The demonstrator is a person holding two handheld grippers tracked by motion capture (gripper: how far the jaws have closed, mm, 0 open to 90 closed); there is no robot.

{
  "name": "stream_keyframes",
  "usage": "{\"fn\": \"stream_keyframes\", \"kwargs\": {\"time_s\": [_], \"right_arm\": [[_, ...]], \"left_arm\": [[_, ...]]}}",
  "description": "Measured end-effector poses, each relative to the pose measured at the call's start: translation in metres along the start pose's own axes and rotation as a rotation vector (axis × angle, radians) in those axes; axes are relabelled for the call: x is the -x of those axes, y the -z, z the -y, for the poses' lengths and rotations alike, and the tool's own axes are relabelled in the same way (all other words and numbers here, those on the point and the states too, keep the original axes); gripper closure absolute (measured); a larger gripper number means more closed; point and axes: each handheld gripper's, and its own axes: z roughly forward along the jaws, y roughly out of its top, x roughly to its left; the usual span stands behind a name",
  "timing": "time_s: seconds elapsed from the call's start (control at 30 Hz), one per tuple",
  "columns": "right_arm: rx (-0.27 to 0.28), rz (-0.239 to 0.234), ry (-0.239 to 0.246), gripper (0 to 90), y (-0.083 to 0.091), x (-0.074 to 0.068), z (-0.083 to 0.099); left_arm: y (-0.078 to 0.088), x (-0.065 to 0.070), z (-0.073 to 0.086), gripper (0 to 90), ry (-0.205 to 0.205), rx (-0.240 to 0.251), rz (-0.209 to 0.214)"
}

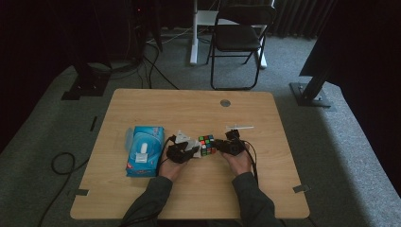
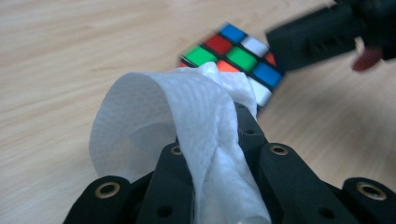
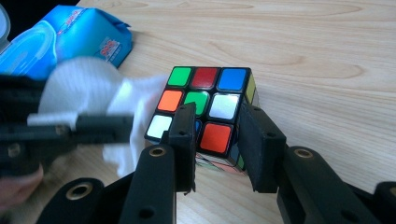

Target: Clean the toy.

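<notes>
Two hand-held tools meeting mid-worktop around a scrambled puzzle cube (image 1: 206, 144). From the high view, just a tangle of black: left tool (image 1: 182, 152) and right tool (image 1: 232, 146) on either side of the cube, forearms in dark sleeves coming in from the bottom edge. Can't really read the jaws from up there.

Left gripper view clears one up: left tool (image 2: 224, 140) clamped on a white wipe (image 2: 196, 121), bunched and looping up between the jaws, pushed right up near the cube's edge (image 2: 233, 60). Other tool's black jaw (image 2: 317, 39) blurry at top right, against the cube.

Right gripper view does the rest: right tool (image 3: 215, 140) with jaws apart, straddling the cube (image 3: 205, 107), tips resting against its near side. Clamped or merely touching, can't tell for sure. Top face green, red, blue along the far row. Wipe (image 3: 93, 93) pressed to the cube's left side.

Also a blue wet-wipe pack (image 1: 144, 150) left of the hands, flip lid open.

Light wooden worktop (image 1: 156, 101) with a round grommet (image 1: 225, 102) near the far edge. Grey carpet, black folding chair (image 1: 239, 38), cables on the floor, dark curtains behind.
</notes>
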Motion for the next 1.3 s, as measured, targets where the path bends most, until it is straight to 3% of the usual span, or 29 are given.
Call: {"fn": "stream_keyframes", "kwargs": {"time_s": [0.1, 0.2, 0.27, 0.3, 0.37, 0.43, 0.47, 0.53, 0.8, 1.03, 1.3], "right_arm": [[-0.006, -0.003, 0.011, 67.4, -0.001, -0.005, 0.001], [-0.006, -0.004, 0.015, 67.0, -0.001, -0.006, 0.002], [-0.015, -0.017, 0.011, 59.6, -0.001, -0.006, 0.004], [-0.047, -0.010, 0.021, 58.7, -0.003, -0.006, 0.005], [-0.106, 0.068, 0.064, 58.6, -0.012, -0.009, 0.012], [-0.115, 0.088, 0.079, 57.8, -0.015, -0.009, 0.015], [-0.118, 0.068, 0.061, 56.8, -0.019, -0.006, 0.020], [-0.095, 0.048, 0.040, 55.4, -0.020, -0.005, 0.022], [-0.057, 0.049, 0.062, 51.8, -0.005, -0.001, 0.015], [-0.036, 0.076, 0.098, 50.7, 0.008, 0.002, 0.011], [-0.047, 0.108, 0.116, 49.6, 0.011, 0.009, 0.016]], "left_arm": [[0.008, -0.002, -0.003, 80.6, 0.026, 0.019, 0.001], [0.013, -0.001, -0.005, 79.7, 0.021, 0.027, -0.003], [0.018, 0.001, -0.008, 79.6, 0.023, 0.044, 0.007], [0.024, 0.002, -0.012, 79.6, 0.024, 0.053, 0.019], [0.029, 0.003, -0.016, 79.3, 0.026, 0.066, 0.020], [0.033, 0.003, -0.018, 79.2, 0.029, 0.076, 0.026], [0.036, 0.003, -0.019, 79.2, 0.032, 0.082, 0.029], [0.041, 0.003, -0.021, 79.2, 0.030, 0.092, 0.027], [0.052, -0.003, -0.023, 78.8, 0.047, 0.118, 0.011], [0.058, -0.005, -0.024, 78.6, 0.055, 0.127, 0.014], [0.069, -0.009, -0.026, 78.4, 0.049, 0.135, 0.011]]}}
